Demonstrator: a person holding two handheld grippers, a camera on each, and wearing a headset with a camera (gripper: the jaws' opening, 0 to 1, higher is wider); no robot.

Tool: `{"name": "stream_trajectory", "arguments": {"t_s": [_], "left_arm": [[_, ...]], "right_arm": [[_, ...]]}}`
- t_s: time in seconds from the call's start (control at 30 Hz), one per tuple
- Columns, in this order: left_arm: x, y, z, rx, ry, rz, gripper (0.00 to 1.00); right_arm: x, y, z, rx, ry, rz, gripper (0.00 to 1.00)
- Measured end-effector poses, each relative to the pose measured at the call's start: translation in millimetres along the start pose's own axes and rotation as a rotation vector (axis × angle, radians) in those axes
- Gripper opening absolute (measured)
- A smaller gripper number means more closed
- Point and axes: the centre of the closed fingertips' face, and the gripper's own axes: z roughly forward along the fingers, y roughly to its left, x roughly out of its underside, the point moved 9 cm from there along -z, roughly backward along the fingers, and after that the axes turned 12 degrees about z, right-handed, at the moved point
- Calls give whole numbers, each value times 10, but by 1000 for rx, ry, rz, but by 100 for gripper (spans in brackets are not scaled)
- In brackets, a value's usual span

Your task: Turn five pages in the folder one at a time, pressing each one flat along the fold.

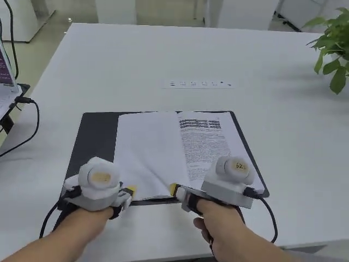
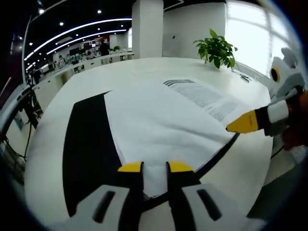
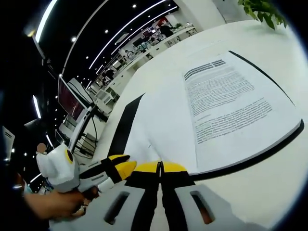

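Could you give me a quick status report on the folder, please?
Left gripper narrowly open at near edge of blank page. Right gripper shut by the fold. Folder lies open. Plant far off.

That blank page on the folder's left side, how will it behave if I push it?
Probably floppy: the blank page bulges near the fold instead of lying flat. Likely light, one thin sheet. It may spring back unless creased.
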Motion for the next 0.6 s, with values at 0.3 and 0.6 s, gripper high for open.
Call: {"name": "stream_trajectory", "arguments": {"t_s": [0.3,0.6], "left_arm": [[57,-47,-65,-20,-38,-41,16],[65,-88,-76,-60,-47,-106,15]], "right_arm": [[-299,-167,16,-6,-86,25,0],[-600,-203,279,-55,-95,-77,0]]}}
